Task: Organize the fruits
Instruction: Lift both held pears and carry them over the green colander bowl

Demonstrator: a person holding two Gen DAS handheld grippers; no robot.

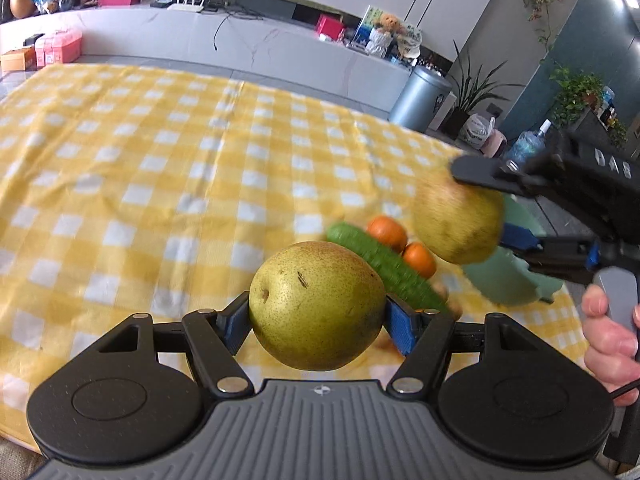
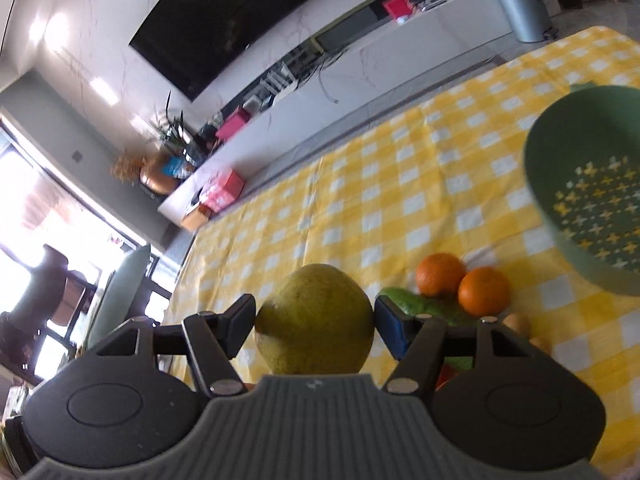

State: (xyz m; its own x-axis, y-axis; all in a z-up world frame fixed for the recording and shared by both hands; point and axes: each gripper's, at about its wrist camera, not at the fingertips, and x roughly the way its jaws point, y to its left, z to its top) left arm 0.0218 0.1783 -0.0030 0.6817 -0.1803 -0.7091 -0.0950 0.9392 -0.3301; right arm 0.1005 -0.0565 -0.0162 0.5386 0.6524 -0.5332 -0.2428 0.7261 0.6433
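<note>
Left gripper (image 1: 318, 322): blue pads clamped on either flank of a pear (image 1: 316, 304), held clear above the tablecloth (image 1: 140, 160). Pear squat, near round, greenish yellow, finely speckled skin, one short dark scar near the top; stem hollow faces the camera at about 9 o'clock on the fruit.

Right gripper (image 2: 316, 326): fingers likewise closed on a second pear (image 2: 316, 320), duller yellow-green, matte, also off the cloth. In the left wrist view the same gripper enters from 3 o'clock, gripped by a hand (image 1: 610, 330), jaws one above the other on the fruit.

Beyond the fingers, right wrist view: cucumber (image 2: 424, 306) lying flat, bumpy dark green, long axis running roughly 10 to 4 o'clock; two oranges (image 2: 462, 284) touching each other just past it, glossy and round.

Key relation: green colander (image 2: 592, 188) sits at about 2 o'clock from the right fingers, past the oranges, rim tilted toward the camera in this view, smooth plastic, cross-shaped holes in the base, nothing inside as far as seen. Right hand judged nearer to it; left-held pear lies further off, colander at 3 o'clock from it, mostly hidden behind the right gripper.

Cloth: yellow and white check, soft, lightly creased.
</note>
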